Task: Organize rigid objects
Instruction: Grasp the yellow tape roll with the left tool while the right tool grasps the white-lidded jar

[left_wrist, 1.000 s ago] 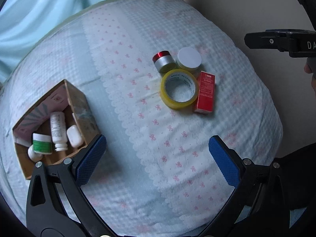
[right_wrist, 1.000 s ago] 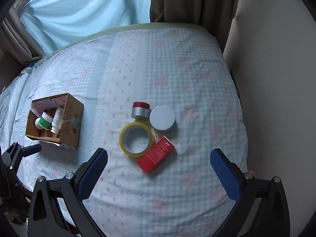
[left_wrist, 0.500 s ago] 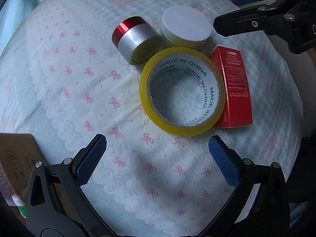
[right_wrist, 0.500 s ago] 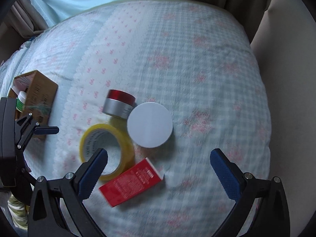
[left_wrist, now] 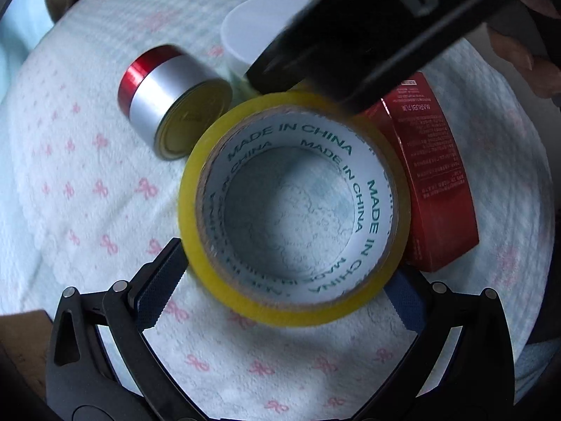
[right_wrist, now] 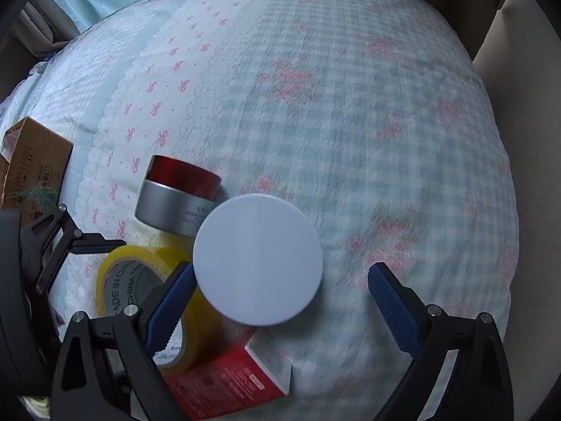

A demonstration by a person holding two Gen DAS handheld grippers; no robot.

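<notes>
Grippers poised over clutter on my checked bedspread [right_wrist: 350,112], each lowered around its own target.

My left gripper [left_wrist: 280,277] stands spread around the tape roll [left_wrist: 294,210], which lies flat between its blue pads; whether they touch it I cannot tell. My right gripper [right_wrist: 280,301] has just been narrowing but is still wide, its pads either side of the white-lidded jar [right_wrist: 257,259], the right one well clear. The red-and-silver tin [right_wrist: 177,194] and red box [left_wrist: 433,179] lie just beside the roll; the cardboard box [right_wrist: 33,161] sits apart at far left.
</notes>
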